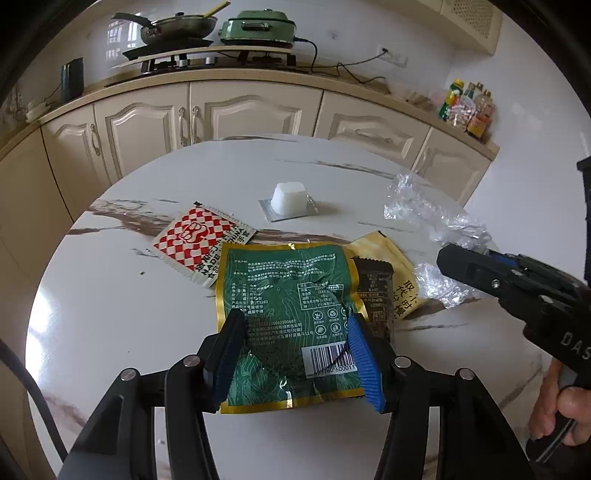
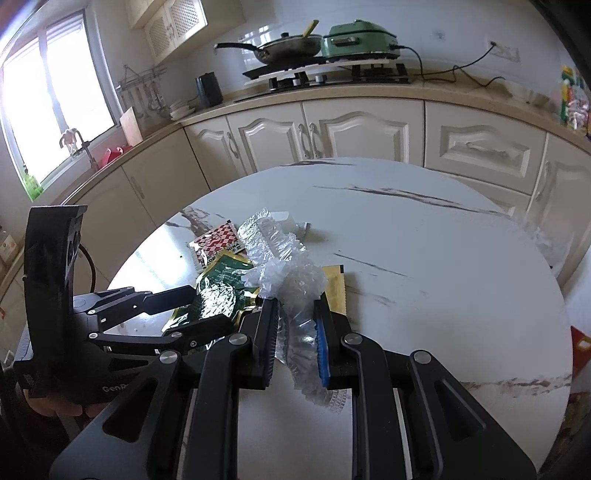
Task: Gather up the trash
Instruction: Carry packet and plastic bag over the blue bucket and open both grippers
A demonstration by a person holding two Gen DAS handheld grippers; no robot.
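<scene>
A green snack packet point(image 1: 288, 295) lies on the round white marble table point(image 1: 129, 332). My left gripper point(image 1: 294, 317) is shut on it, pads on its two side edges, and the film buckles between them point(image 2: 221, 291). My right gripper point(image 2: 295, 310) is shut on a crumpled clear plastic wrap point(image 2: 284, 269) and hangs at the right of the left wrist view point(image 1: 448, 258). A red-and-white checkered packet point(image 1: 199, 243), a yellow packet point(image 1: 391, 266), a dark brown wrapper point(image 1: 375, 295) and a white jelly cup point(image 1: 290, 201) lie behind.
Cream cabinets point(image 1: 236, 114) run behind the table under a counter with a hob, a pan point(image 1: 177, 26) and a green cooker point(image 1: 258, 26). Bottles point(image 1: 469, 107) stand at the counter's right end. A person's hand point(image 1: 557, 417) holds the right gripper's handle.
</scene>
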